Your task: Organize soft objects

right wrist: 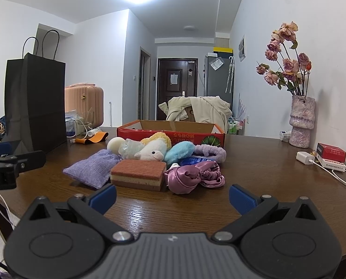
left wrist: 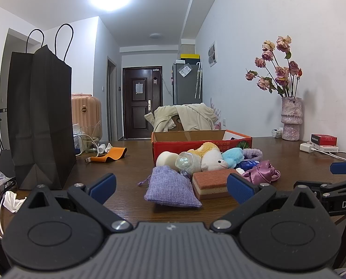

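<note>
A pile of soft things lies on the wooden table in front of a red cardboard box (left wrist: 173, 147) (right wrist: 216, 139). It holds a purple cloth pouch (left wrist: 171, 189) (right wrist: 91, 168), a layered brown sponge (left wrist: 211, 183) (right wrist: 138, 173), a pink satin scrunchie (left wrist: 262, 172) (right wrist: 191, 176), a white plush sheep (left wrist: 213, 160) (right wrist: 150, 153), a blue plush (left wrist: 232, 157) (right wrist: 179, 152) and a lilac headband (right wrist: 211, 152). My left gripper (left wrist: 171, 188) is open and empty, just short of the pouch and sponge. My right gripper (right wrist: 173, 197) is open and empty, in front of the sponge and scrunchie.
A tall black paper bag (left wrist: 40, 121) (right wrist: 34, 102) stands at the left. An orange strap (left wrist: 109, 154), cables and a glass lie behind it. A vase of dried roses (right wrist: 300, 121), a red box (right wrist: 331, 152) and a white charger (right wrist: 304, 157) sit at the right wall.
</note>
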{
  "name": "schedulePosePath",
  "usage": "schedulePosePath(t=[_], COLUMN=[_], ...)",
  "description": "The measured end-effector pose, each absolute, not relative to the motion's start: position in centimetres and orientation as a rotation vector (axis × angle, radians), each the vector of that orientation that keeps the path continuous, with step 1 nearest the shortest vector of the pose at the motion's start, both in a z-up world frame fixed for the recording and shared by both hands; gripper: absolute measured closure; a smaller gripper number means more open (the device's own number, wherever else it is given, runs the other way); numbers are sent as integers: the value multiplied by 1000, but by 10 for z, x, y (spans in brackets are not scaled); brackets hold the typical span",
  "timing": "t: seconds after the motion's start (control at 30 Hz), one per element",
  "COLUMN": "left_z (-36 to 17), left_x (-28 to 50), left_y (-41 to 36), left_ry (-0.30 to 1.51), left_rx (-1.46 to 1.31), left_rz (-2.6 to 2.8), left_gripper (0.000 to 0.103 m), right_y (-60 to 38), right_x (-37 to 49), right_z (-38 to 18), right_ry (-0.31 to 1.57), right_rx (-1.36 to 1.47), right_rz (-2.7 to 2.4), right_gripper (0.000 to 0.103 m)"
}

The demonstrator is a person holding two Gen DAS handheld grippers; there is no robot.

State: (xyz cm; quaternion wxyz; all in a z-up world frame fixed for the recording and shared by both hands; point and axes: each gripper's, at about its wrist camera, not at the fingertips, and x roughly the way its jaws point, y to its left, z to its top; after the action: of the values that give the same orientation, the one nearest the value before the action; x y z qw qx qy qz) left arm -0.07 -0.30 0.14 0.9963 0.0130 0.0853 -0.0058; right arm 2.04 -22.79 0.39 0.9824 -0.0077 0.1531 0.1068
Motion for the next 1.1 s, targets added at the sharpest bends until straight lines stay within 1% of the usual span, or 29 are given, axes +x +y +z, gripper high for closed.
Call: schedulePosePath(t=[0.4, 0.6, 0.8, 0.87, 0.93, 1.1], left_z=[3, 6, 9, 11, 10, 7], left_x=[4, 32, 70, 81, 92, 118], left_y=[-2, 7, 12, 13, 10, -4], left_ry=[180, 209, 257, 273, 298, 346], left_rx=[31, 96, 110, 81, 66, 43], left_rz=[-19, -22, -16, -30, -34, -81], left_gripper=[0, 0, 0, 0, 0, 0], right_y=[-228, -225, -216, -214, -212, -212], right_x=[22, 32, 68, 81, 96, 126], right_z=[4, 6, 3, 3, 3, 5], right_ry=[311, 300, 373, 383, 396, 413], right_rx=[-16, -13, -12, 2, 9, 11], right_rz=[218, 264, 288, 288, 286, 285], right_gripper=[0, 0, 1, 4, 12, 19])
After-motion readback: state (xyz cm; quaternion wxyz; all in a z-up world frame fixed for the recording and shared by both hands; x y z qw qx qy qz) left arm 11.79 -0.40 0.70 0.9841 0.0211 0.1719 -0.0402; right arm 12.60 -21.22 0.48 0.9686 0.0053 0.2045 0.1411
